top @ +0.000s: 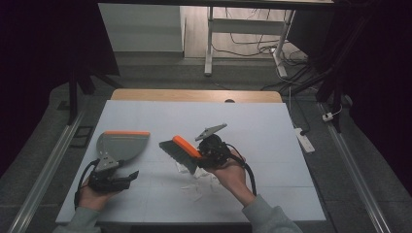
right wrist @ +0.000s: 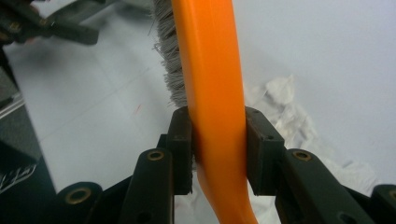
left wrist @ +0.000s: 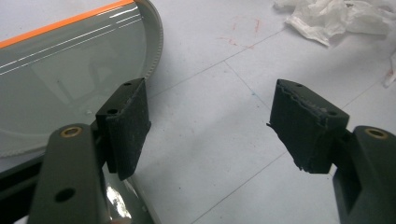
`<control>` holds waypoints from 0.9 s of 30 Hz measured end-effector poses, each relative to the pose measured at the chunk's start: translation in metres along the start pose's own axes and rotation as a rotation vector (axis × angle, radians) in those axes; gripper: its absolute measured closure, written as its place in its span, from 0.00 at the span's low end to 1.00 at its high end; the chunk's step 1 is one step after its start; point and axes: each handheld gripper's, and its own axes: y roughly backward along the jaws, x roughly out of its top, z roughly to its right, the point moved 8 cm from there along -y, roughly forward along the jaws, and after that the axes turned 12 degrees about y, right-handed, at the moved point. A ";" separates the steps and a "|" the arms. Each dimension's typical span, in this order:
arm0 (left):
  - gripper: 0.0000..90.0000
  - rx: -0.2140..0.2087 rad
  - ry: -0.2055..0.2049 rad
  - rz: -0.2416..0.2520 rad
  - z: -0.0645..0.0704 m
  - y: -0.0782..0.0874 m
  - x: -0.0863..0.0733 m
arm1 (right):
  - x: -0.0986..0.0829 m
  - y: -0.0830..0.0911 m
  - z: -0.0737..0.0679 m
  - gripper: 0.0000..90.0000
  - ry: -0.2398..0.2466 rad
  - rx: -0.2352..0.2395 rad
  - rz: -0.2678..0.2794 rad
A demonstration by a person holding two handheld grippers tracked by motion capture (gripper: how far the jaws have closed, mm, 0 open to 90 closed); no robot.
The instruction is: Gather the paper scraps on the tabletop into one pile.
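1. White table (top: 272, 145), cables on the floor behind.
2. Right gripper (top: 206, 154) at centre, hand palm-up, jaws clamped on the brush (top: 182, 152) by its orange handle; bristles angled toward 8 o'clock over paper scraps (top: 199, 182).
3. Left gripper (top: 131, 175) at 8 o'clock, jaws wide apart, holding nothing, dustpan (top: 121, 144) just beside.

Your inventory: one brush (top: 180, 153), orange handle, grey bristles. One grey dustpan (top: 121, 145), orange edge. One cluster of crumpled white paper scraps (top: 200, 183); exact piece count indeterminable. Two grippers: left gripper (top: 127, 176), right gripper (top: 204, 154).
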 end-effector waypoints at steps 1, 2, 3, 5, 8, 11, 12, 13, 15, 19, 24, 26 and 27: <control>0.32 -0.001 -0.001 -0.001 0.000 0.000 0.000 | -0.003 0.001 -0.003 0.74 0.011 0.008 -0.008; 0.32 -0.002 0.001 -0.001 0.001 0.000 0.000 | -0.005 0.002 -0.006 0.74 0.022 0.012 -0.016; 0.32 -0.003 0.000 -0.002 0.001 -0.001 0.000 | -0.008 0.003 -0.008 0.74 0.030 0.019 -0.023; 0.32 -0.005 -0.003 -0.005 0.001 -0.001 -0.001 | -0.014 0.007 -0.014 0.74 0.038 0.031 -0.042; 0.32 -0.005 -0.006 -0.006 0.001 -0.001 -0.001 | -0.019 0.013 -0.022 0.74 0.062 0.038 -0.060; 0.32 -0.002 -0.006 -0.008 0.001 -0.001 -0.001 | -0.023 0.020 -0.029 0.74 0.104 0.035 -0.087; 0.32 -0.002 -0.006 -0.008 0.002 -0.001 -0.001 | -0.025 0.021 -0.031 0.74 0.120 0.033 -0.092; 0.32 -0.002 -0.007 -0.007 0.002 -0.001 -0.001 | -0.026 0.022 -0.033 0.74 0.126 0.038 -0.098; 0.32 -0.003 -0.008 -0.007 0.002 -0.001 -0.001 | -0.030 0.022 -0.039 0.74 0.135 0.052 -0.116; 0.32 -0.006 -0.010 -0.010 0.003 -0.002 -0.001 | -0.036 0.014 -0.053 0.74 0.184 0.082 -0.163; 0.33 -0.006 -0.012 -0.015 0.003 -0.003 -0.001 | -0.043 -0.003 -0.066 0.74 0.245 0.111 -0.233; 0.33 -0.008 -0.012 -0.016 0.003 -0.003 -0.002 | -0.044 -0.008 -0.071 0.74 0.275 0.120 -0.255; 0.33 -0.008 -0.012 -0.016 0.003 -0.003 -0.002 | -0.045 -0.010 -0.073 0.74 0.296 0.125 -0.271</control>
